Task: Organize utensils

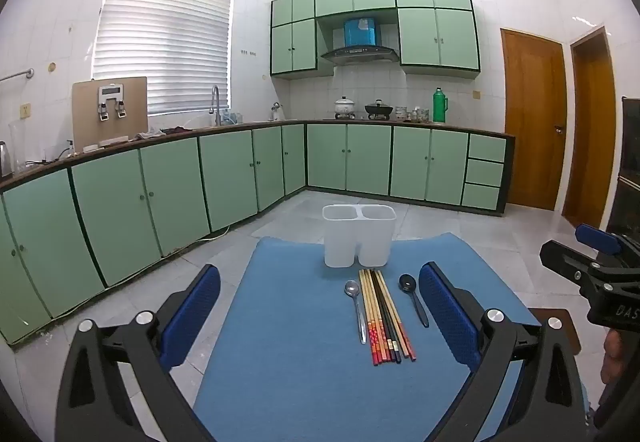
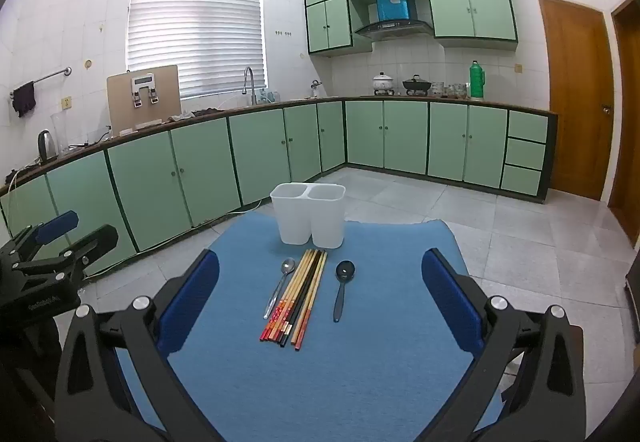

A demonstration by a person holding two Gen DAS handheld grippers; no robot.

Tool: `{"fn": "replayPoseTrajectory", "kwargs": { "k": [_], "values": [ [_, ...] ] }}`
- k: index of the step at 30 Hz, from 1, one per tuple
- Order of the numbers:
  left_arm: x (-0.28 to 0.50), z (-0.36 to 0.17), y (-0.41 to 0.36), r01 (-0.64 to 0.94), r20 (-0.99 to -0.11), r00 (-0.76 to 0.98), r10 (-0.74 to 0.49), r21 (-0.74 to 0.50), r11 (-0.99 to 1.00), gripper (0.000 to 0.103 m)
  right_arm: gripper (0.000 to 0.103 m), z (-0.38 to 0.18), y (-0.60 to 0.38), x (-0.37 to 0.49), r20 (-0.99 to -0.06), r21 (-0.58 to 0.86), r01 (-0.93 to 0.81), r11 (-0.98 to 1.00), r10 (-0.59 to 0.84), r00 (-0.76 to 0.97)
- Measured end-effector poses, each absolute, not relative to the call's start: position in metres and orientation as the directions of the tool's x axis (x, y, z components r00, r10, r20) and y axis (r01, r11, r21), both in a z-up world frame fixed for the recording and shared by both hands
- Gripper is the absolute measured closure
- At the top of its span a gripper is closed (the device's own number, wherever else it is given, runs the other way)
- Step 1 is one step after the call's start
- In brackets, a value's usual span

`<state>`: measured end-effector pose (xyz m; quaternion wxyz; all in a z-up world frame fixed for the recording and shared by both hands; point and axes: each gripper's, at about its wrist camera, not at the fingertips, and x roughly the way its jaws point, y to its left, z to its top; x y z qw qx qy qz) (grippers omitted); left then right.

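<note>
Both claws hang spread wide and empty above the near end of the blue mat (image 1: pixel 288 362): the left claw (image 1: pixel 320 306) and the right claw (image 2: pixel 320 294). Just beyond them lie a bundle of chopsticks (image 2: pixel 298 298), a metal spoon (image 2: pixel 280 286) to its left and a black spoon (image 2: pixel 342 288) to its right, none touched. Farther off, at the mat's far edge, stands a white holder (image 2: pixel 308 216) with 2 compartments.

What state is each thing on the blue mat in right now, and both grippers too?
Left gripper: open, holding nothing.
Right gripper: open, holding nothing.
White two-compartment holder: upright, what shows of both compartments is empty.
Chopsticks: lying flat in a bundle in front of the holder.
Silver spoon: lying flat, left of the chopsticks.
Black spoon: lying flat, right of the chopsticks.
Blue mat: spread flat.
</note>
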<state>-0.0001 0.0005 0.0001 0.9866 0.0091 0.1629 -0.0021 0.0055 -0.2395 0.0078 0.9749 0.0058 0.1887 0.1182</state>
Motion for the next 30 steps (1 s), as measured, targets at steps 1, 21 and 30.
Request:
{"fn": "replayPoseTrajectory", "kwargs": {
  "k": [1, 21, 30],
  "values": [
    [-0.0002, 0.0001, 0.0007, 0.005, -0.32, 0.947, 0.0, 0.017, 1.0, 0.006, 0.005, 0.0078, -0.2392, 0.0053, -0.363, 0.051, -0.228, 0.972, 0.231, 0.903],
    [0.0016, -0.0019, 0.0009, -0.006, -0.32, 0.947, 0.012, 0.022, 1.0, 0.006, 0.005, 0.0106, -0.2399, 0.006, -0.366, 0.06, -0.225, 0.972, 0.231, 0.901],
    [0.0021, -0.003, 0.0015, -0.009, -0.324, 0.946, 0.017, 0.024, 1.0, 0.006, 0.005, 0.0056, -0.24, 0.0083, -0.367, 0.059, -0.224, 0.973, 0.23, 0.901]
  ]
}}
